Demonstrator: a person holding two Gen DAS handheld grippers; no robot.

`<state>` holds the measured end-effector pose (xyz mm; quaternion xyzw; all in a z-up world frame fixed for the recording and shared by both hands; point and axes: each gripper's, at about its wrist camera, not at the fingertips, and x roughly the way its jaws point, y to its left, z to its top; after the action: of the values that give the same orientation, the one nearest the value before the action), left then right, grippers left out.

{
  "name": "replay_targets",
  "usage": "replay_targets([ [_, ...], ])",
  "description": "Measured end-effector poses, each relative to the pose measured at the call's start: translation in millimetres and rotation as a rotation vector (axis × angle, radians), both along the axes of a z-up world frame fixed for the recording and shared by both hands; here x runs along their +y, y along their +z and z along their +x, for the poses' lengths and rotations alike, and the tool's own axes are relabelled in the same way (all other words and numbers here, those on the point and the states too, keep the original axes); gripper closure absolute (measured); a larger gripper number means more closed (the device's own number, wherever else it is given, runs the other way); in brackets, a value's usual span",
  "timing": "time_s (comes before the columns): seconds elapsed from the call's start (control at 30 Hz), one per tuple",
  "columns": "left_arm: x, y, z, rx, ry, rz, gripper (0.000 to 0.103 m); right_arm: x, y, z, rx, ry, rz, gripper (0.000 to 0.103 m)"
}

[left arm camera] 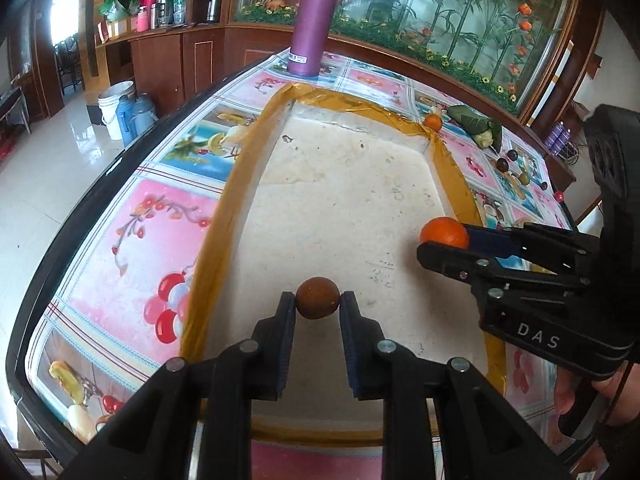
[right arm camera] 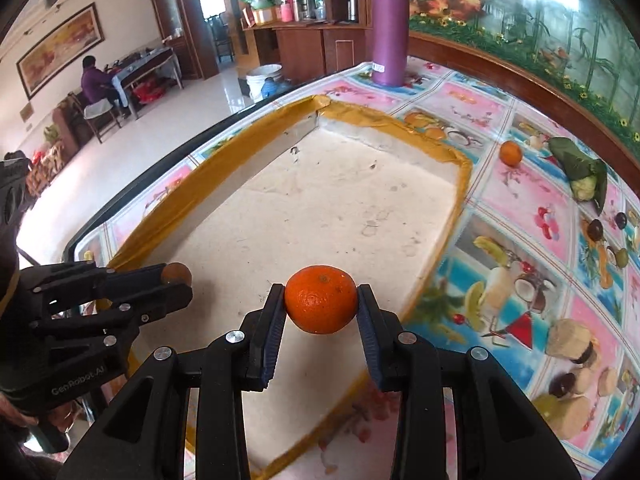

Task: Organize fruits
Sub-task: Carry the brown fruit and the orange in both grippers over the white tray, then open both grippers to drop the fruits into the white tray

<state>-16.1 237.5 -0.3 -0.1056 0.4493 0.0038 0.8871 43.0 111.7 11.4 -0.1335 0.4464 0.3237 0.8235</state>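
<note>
My left gripper is shut on a small brown round fruit above the white foam tray with yellow-taped rim. My right gripper is shut on an orange tangerine over the same tray's near right part. The right gripper with the tangerine shows at the right of the left wrist view. The left gripper with the brown fruit shows at the left of the right wrist view. A second tangerine lies on the tablecloth beyond the tray's far right corner.
A purple bottle stands behind the tray. A leaf-wrapped bundle and several small dark and green fruits lie on the patterned tablecloth at the right. The table edge drops to the floor at the left.
</note>
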Motion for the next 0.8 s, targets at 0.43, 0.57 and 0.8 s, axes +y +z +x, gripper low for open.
replay_targets([
  [0.43, -4, -10, 9, 0.016, -0.055, 0.066, 0.078, 14, -15, 1, -0.004, 0.007, -0.056, 0.069],
  [0.57, -4, -10, 6, 0.022, -0.052, 0.068, 0.078, 13, -15, 0, -0.006, 0.010, -0.060, 0.069],
  [0.8, -5, -3, -6, 0.009, -0.034, 0.098, 0.074, 10, -13, -7, -0.011, 0.021, -0.075, 0.068],
])
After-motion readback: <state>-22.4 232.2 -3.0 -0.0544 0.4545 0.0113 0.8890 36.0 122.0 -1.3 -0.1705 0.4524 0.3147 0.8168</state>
